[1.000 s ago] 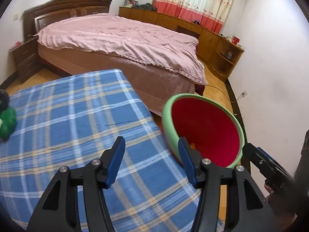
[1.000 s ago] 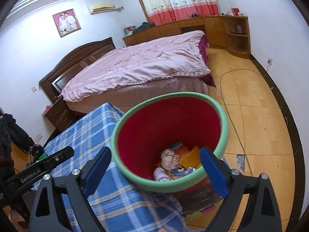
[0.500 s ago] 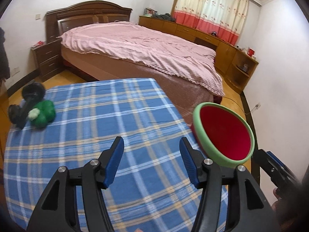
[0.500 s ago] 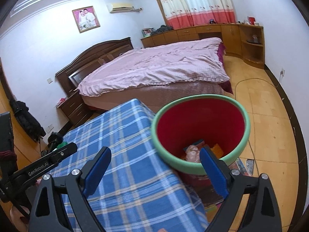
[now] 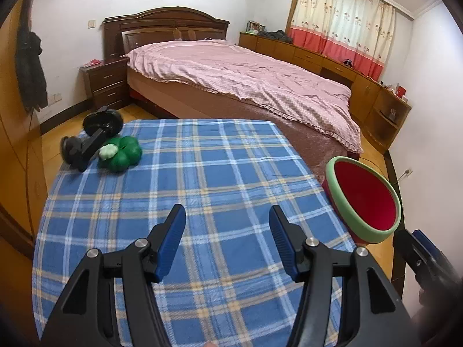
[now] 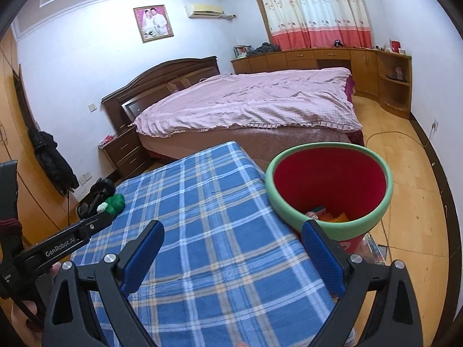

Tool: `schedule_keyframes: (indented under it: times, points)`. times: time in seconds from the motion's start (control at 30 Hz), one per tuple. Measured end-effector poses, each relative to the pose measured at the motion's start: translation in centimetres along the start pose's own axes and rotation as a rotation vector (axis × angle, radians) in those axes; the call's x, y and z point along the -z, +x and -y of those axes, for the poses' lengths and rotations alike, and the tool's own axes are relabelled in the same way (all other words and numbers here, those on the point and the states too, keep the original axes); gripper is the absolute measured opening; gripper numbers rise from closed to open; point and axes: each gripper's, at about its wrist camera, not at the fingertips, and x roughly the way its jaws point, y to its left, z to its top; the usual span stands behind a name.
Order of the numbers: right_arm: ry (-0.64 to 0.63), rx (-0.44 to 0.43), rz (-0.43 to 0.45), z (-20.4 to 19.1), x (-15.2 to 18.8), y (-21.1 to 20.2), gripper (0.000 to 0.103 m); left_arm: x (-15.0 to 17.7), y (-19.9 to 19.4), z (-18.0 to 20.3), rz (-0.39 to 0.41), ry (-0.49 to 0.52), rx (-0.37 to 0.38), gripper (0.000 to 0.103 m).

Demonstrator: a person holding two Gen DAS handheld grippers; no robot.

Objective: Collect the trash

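A red bin with a green rim (image 5: 366, 199) (image 6: 330, 185) stands on the floor off the right edge of the blue plaid table (image 5: 188, 202) (image 6: 202, 231). Scraps of trash (image 6: 328, 216) lie at its bottom. My left gripper (image 5: 227, 232) hovers open over the near middle of the cloth, nothing between its fingers. My right gripper (image 6: 233, 250) is open and empty too, above the table's right edge, its right finger (image 6: 322, 256) in front of the bin's rim. A green lumpy object with a white piece (image 5: 120, 153) (image 6: 113, 204) lies at the table's far left corner.
A black dumbbell-like object (image 5: 91, 137) lies beside the green one. A bed with a pink cover (image 5: 246, 86) stands behind the table, a nightstand (image 5: 105, 82) to its left. Wooden cabinets (image 6: 318, 57) line the far wall. A cable (image 6: 399, 136) runs across the wooden floor.
Both grippers have drawn back and swung left from the bin. It has slid right and shrunk in both views, and more of the table and the green object have come into sight.
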Motion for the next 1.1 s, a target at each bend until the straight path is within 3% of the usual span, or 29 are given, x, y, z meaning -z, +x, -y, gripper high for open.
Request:
schedule_keyframes:
  times: [0.4, 1.1]
  points:
    - [-0.028, -0.008, -0.014, -1.6, 2.2, -0.3, 0.098, 2.3, -1.1, -1.0, -0.001, -0.015, -0.028, 0.06]
    - [-0.022, -0.009, -0.028, -1.7, 2.6, 0.0, 0.098, 2.5, -1.2, -1.0, 0.001, -0.022, -0.038, 0.06]
